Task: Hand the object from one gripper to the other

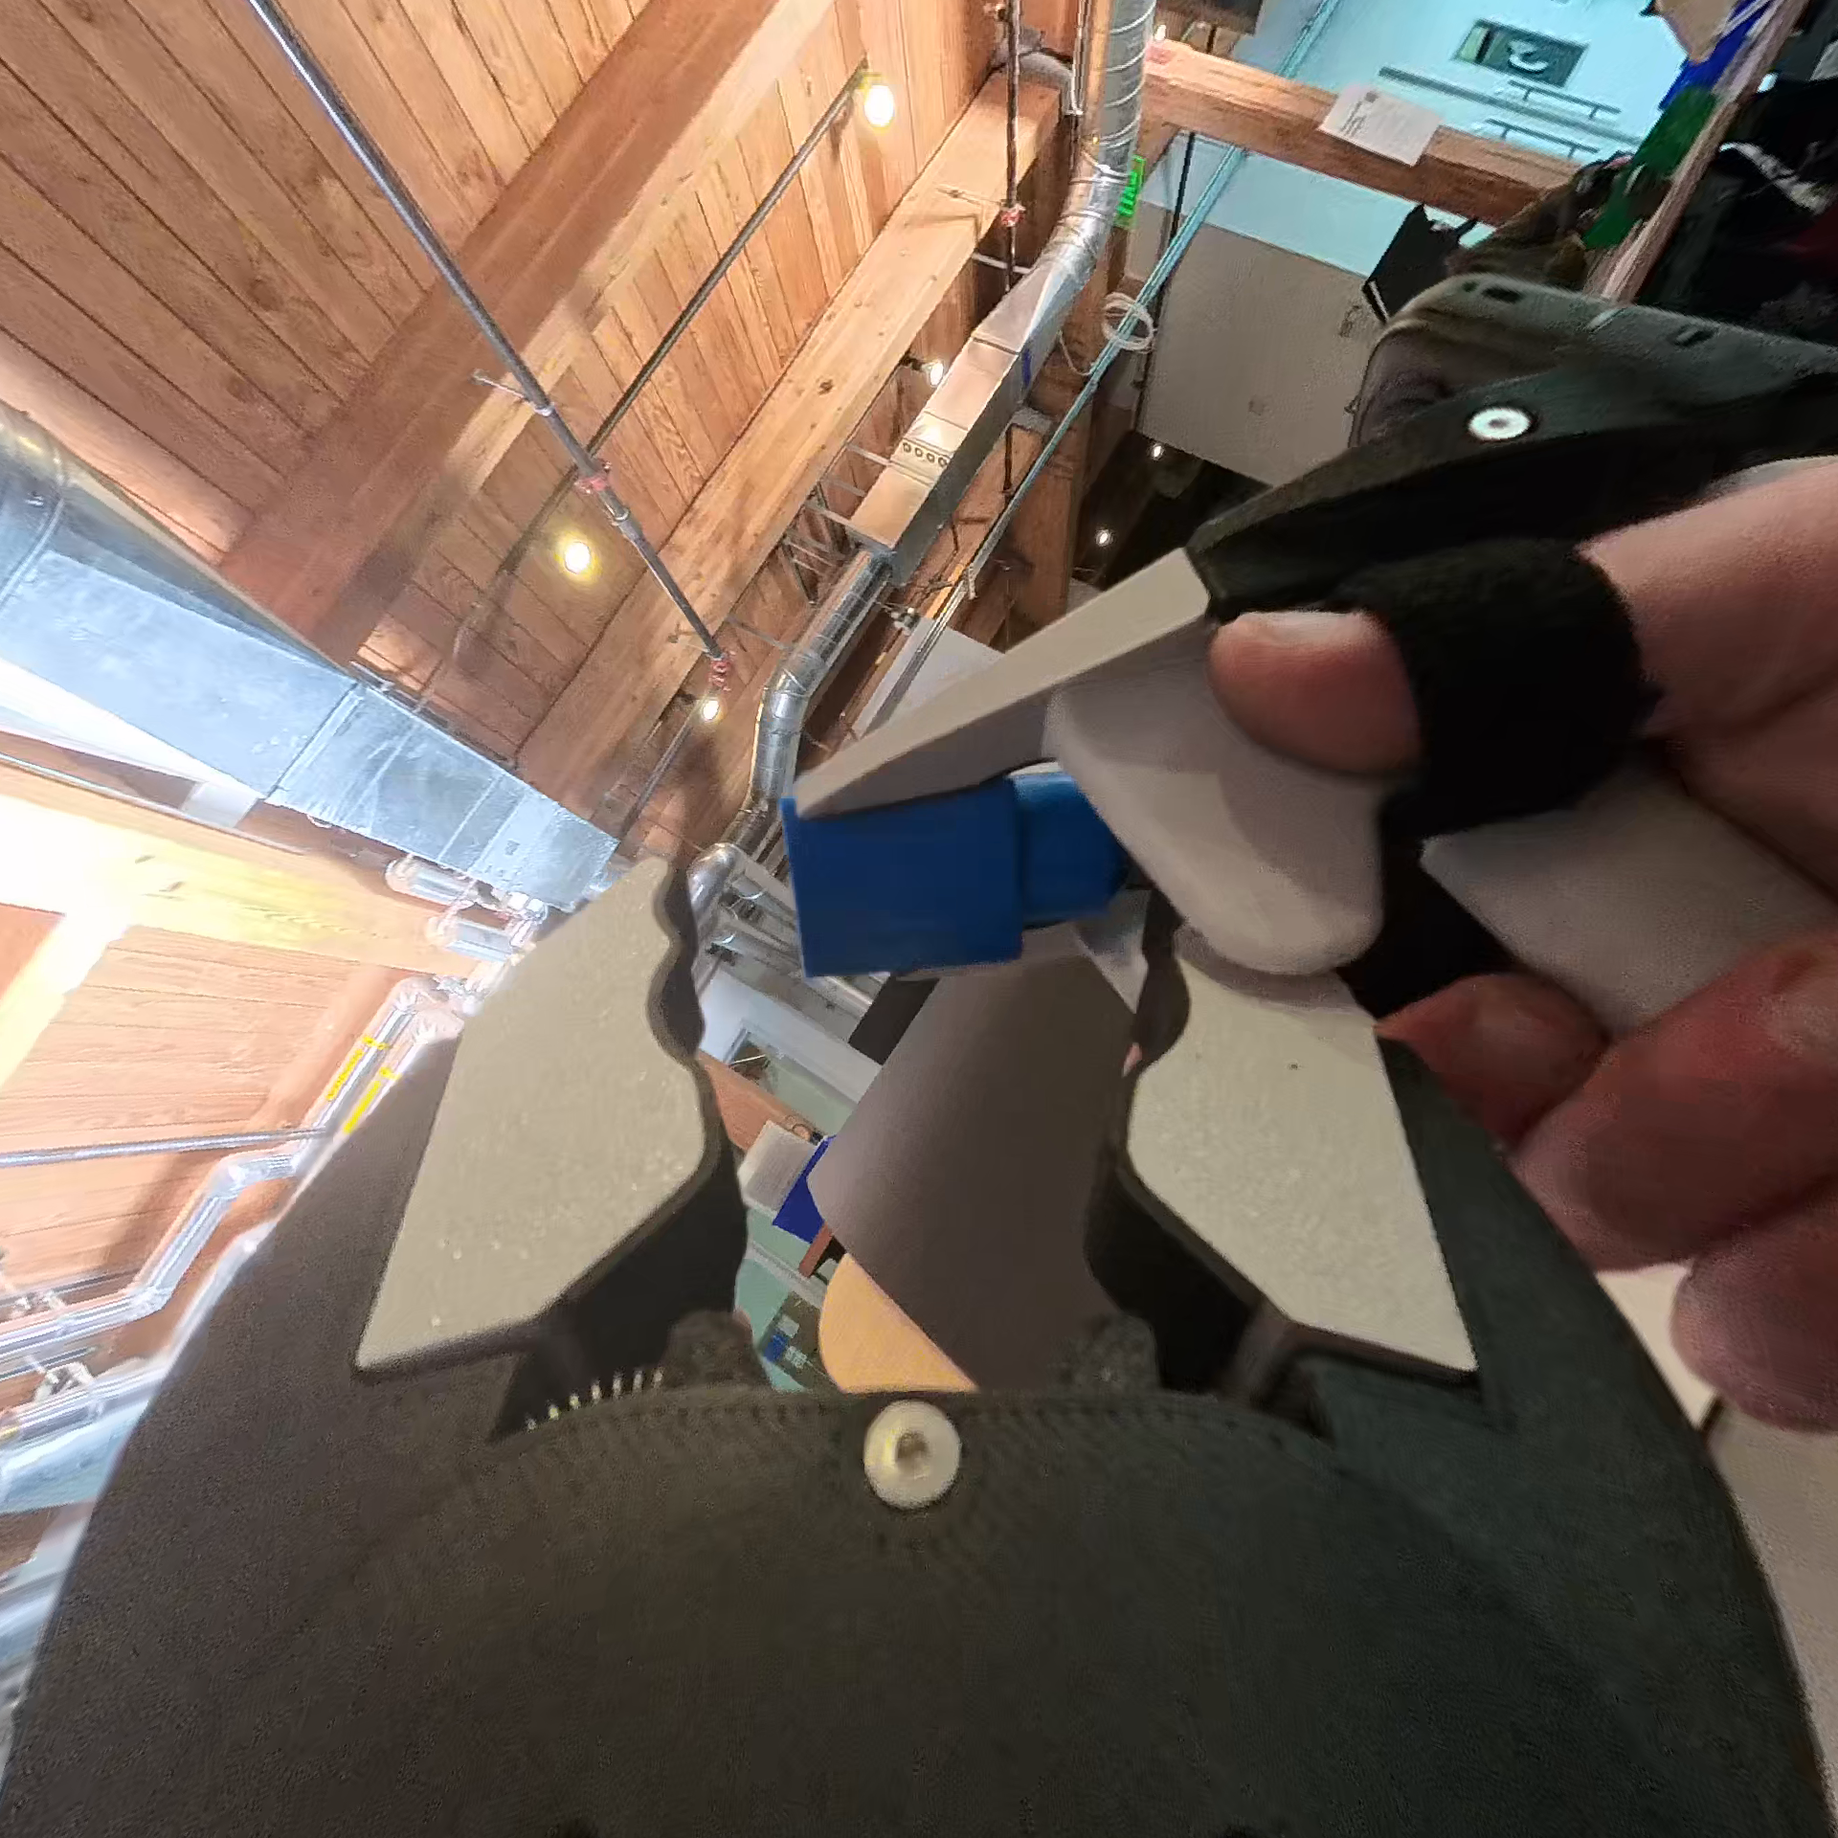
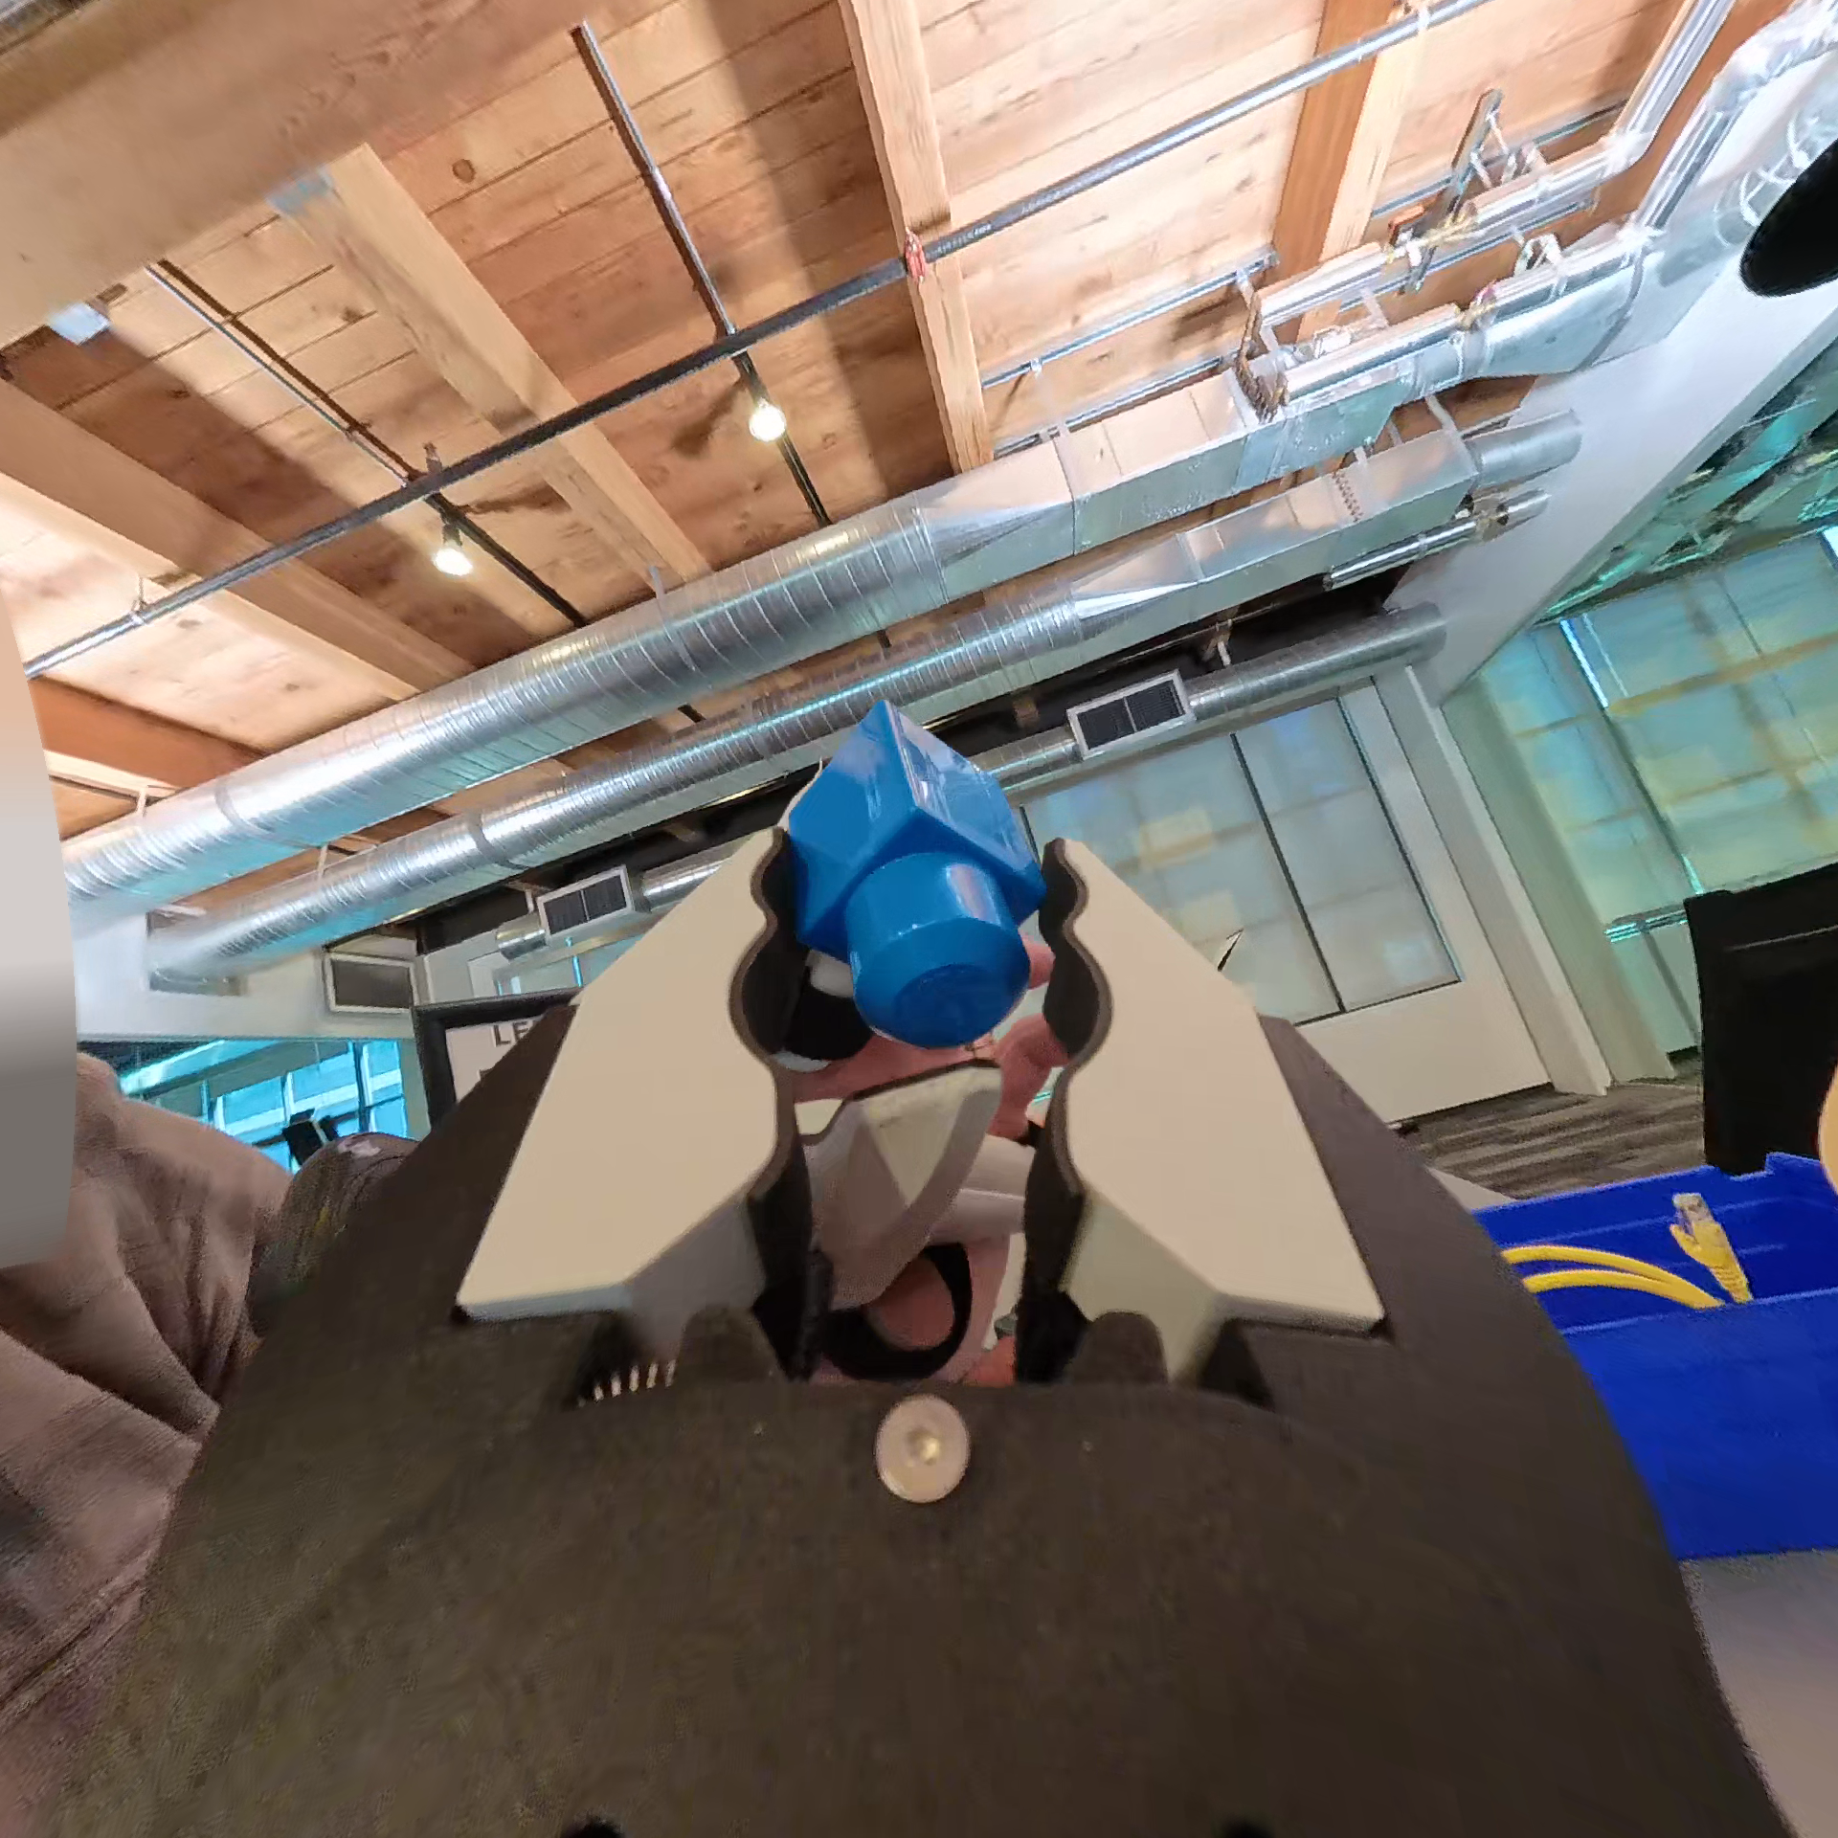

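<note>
1. Up near the ceiling line in the left wrist view, the blue plastic piece hangs in mid-air, clear of any table. It is clamped at its square block end by the right gripper, which a hand brings in from the right.
2. The left gripper stands wide open. The piece sits about level with its fingertips and touches neither pad, as far as I can tell.
3. The piece looks like hard, smooth moulded plastic: probably light and stiff, not fragile, but apt to slip on its rounded part.
4. In the right wrist view, the right gripper is closed on the square block of the piece, and the round cap end points back toward the camera.
5. The flat faces of the block are likely the safest hold. They are partly taken, so the left gripper would have to use the free faces or the round neck.
6. Room is open all around. Only the blue bin with its yellow cable lies low to the right, well apart.
</note>
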Motion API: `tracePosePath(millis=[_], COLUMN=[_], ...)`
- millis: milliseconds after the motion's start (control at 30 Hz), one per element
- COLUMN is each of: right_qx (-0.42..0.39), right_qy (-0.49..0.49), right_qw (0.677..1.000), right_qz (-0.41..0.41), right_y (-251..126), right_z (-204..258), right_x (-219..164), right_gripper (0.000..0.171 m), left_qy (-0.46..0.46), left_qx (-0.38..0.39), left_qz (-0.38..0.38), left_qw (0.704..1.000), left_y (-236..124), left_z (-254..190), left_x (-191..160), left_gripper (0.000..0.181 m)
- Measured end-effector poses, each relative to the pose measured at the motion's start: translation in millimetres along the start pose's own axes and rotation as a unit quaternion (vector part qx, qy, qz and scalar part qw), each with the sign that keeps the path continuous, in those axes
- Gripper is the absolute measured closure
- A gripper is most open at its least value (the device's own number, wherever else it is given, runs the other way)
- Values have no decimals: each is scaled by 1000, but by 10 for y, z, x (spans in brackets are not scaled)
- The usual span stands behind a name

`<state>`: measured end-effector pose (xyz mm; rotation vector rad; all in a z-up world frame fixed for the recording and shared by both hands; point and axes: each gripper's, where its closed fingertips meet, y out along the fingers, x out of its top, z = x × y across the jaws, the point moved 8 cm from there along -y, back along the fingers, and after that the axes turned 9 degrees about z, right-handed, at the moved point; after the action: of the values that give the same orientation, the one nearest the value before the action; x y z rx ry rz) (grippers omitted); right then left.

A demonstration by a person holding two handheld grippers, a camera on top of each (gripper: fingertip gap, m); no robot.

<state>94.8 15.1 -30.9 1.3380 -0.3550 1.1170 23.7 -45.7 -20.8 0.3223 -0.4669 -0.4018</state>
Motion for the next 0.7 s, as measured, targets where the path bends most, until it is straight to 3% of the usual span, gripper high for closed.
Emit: tracePosePath(millis=[267, 567, 633, 700], right_qx=[-2, -2, -6, -12], right_qy=[5, -30, -46, -71], right_qw=[1000, 999, 999, 996], right_qz=[-3, 11, 29, 52], right_y=[6, 9, 8, -7], right_z=[-18, 16, 0, -23], right_x=[-76, -51, -37, -7], right_gripper=[124, 122, 111, 111], left_qy=[16, 39, 46, 54], left_qx=[0, -10, -29, -87], left_qz=[10, -3, -3, -14], left_qw=[1000, 999, 999, 995], left_y=[46, 22, 28, 28], left_z=[-98, -51, 5, 32], left_x=[-15, -6, -18, -31], left_gripper=[113, 115, 115, 114])
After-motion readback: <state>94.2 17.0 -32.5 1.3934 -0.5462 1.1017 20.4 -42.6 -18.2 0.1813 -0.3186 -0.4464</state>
